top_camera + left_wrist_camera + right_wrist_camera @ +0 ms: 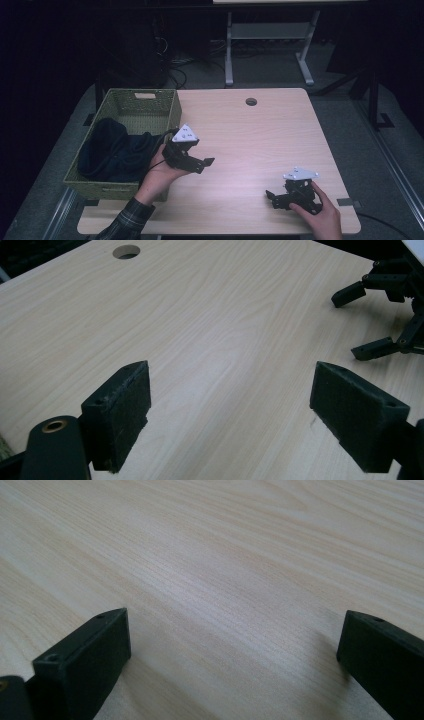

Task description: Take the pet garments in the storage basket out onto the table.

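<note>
The right gripper (270, 196) rests low on the table (250, 145), near the front edge, with its jaws spread wide and empty. The left gripper (206, 162) is held just beside the woven basket (172, 107), also wide open and holding nothing. The dark cloth (112, 150) lies bundled inside the basket, to the left of the left gripper, behind its jaws. I judge the left hand (160, 172) is much nearer, but must turn first.

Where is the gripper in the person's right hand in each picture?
High view: the right gripper is low on the right of the table.
Left gripper view: it is in the top right corner, jaws open.
Right gripper view: its own two jaws rise at the bottom corners.
Shared landmark: the pale wooden table.
</note>
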Motion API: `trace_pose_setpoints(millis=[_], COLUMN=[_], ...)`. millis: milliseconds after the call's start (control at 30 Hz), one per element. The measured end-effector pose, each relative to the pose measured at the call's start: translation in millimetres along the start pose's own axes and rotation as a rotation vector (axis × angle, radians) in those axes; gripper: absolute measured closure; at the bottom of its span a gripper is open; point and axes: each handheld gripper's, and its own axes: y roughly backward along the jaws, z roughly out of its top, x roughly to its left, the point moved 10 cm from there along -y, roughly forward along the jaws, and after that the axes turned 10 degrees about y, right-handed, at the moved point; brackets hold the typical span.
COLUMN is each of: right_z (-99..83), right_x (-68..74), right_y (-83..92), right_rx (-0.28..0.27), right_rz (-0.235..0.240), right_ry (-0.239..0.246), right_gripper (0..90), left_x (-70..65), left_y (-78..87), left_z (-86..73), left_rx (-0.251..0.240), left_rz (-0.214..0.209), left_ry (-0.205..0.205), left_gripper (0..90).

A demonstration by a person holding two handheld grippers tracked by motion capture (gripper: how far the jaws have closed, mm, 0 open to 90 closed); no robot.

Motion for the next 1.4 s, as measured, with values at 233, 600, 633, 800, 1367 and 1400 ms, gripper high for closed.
trace_pose_setpoints(millis=[233, 600, 633, 800, 1367, 1400], right_z=[0.1, 0.1, 0.1, 0.1, -0.3, -0.3], right_x=[-0.1, 0.0, 0.0, 0.0, -0.2, -0.2], right_y=[-0.1, -0.1, -0.1, 0.0, 0.3, 0.3], right_rx=[-0.001, -0.001, -0.001, -0.001, 0.000, 0.000], right_rz=[0.000, 0.001, 0.001, 0.001, 0.002, 0.002], right_ry=[0.002, 0.002, 0.002, 0.001, 0.002, 0.002], right_gripper=[0.5, 0.5, 0.5, 0.5, 0.5, 0.5], left_x=[9.0, 25.6, 27.4, 36.9, 63.2, 64.7], left_y=[8.1, 23.3, 24.4, 29.4, 43.4, 44.8], left_z=[6.4, 5.5, 4.9, 2.0, -8.2, -8.6], left_rx=[-0.021, -0.038, -0.040, -0.039, -0.029, -0.029], left_rz=[0.017, 0.045, 0.048, 0.062, 0.112, 0.115], left_ry=[0.006, 0.033, 0.037, 0.053, 0.090, 0.094], left_gripper=[16.3, 16.3, 16.3, 16.4, 16.3, 16.4])
